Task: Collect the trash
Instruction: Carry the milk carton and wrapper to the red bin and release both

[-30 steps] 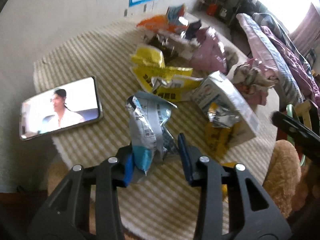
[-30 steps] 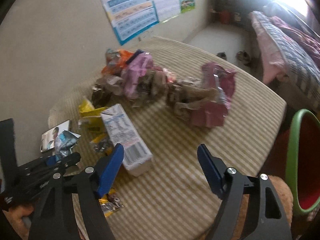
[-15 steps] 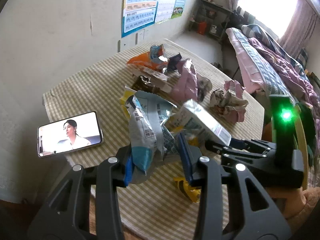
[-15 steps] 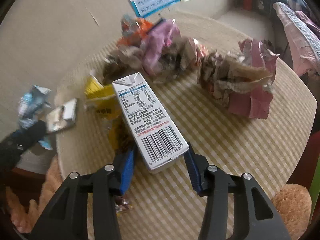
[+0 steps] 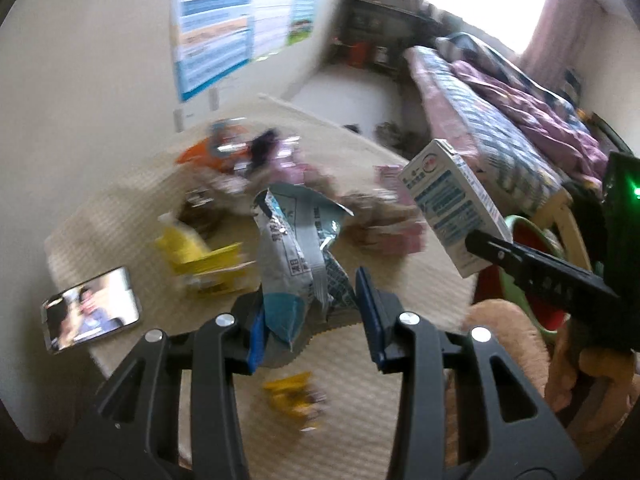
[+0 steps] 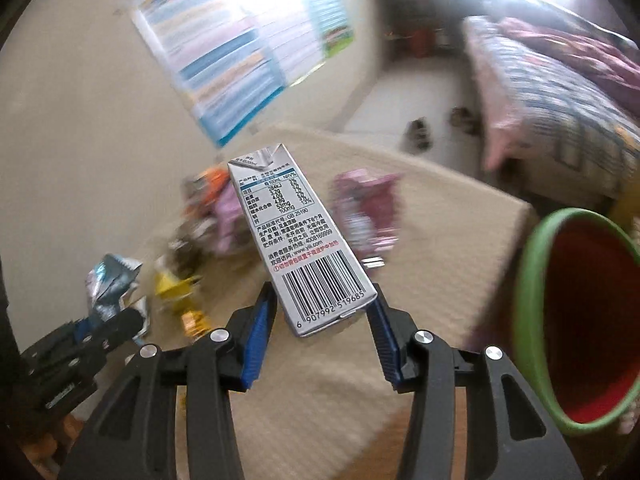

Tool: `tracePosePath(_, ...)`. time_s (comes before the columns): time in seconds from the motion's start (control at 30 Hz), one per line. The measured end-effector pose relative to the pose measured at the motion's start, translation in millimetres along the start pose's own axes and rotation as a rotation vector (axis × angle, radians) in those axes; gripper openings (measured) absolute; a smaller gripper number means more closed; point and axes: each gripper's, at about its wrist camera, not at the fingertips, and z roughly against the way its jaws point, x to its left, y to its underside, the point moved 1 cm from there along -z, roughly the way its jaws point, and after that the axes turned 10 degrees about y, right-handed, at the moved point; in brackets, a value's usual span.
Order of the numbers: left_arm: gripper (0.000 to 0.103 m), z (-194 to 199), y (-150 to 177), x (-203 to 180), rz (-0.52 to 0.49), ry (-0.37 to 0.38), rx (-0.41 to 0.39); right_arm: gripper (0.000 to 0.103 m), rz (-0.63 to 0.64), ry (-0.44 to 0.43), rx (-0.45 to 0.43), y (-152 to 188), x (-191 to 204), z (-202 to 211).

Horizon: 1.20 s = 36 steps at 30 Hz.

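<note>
Trash sits in both claws: at frame centre the left gripper point(image 5: 310, 312) clamps a crumpled silver-blue wrapper point(image 5: 296, 248) above the table point(image 5: 120, 216), while the right gripper point(image 6: 320, 320) pinches a milk carton point(image 6: 296, 248) left of the green-rimmed bin point(image 6: 532, 320).

Milk carton point(image 6: 298, 248): coated paperboard, smooth, slight sheen, printed barcode. Snack bag point(image 5: 298, 252): crinkled foil-plastic film, glossy, silvery inside. Left claw point(image 5: 310, 316) and right claw point(image 6: 322, 332): matt black moulded plastic arms, bright metal screw heads, blue ribbed pads. Surface point(image 6: 440, 208): covered in woven checked cloth, matt, coarse. Bin point(image 6: 524, 312): smooth plastic, green rim, red inside. Phone point(image 5: 92, 314): glossy glass screen. Bed point(image 5: 500, 120): soft quilted cloth.
</note>
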Motion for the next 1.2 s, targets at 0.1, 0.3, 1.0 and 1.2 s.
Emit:
tracePosePath(0.1,0.038,-19,-9,-26,-0.031,0.06,0.022,0.045,-0.075,0.064,-0.022,-2,-40,8)
tracePosePath(0.3,0.038,-59,-23,-87,-0.104,0.173,0.069,0.045,-0.245,0.194,-0.047,5,-125,25)
tracePosePath(1.0,0.083,-153,-19,-252,-0.303,0.432,0.22,0.045,-0.474,0.411,-0.004,55,-247,46)
tracePosePath(1.2,0.084,-142,-12,-221,-0.302,0.314,0.197,0.045,-0.456,0.385,0.099,64,-241,13)
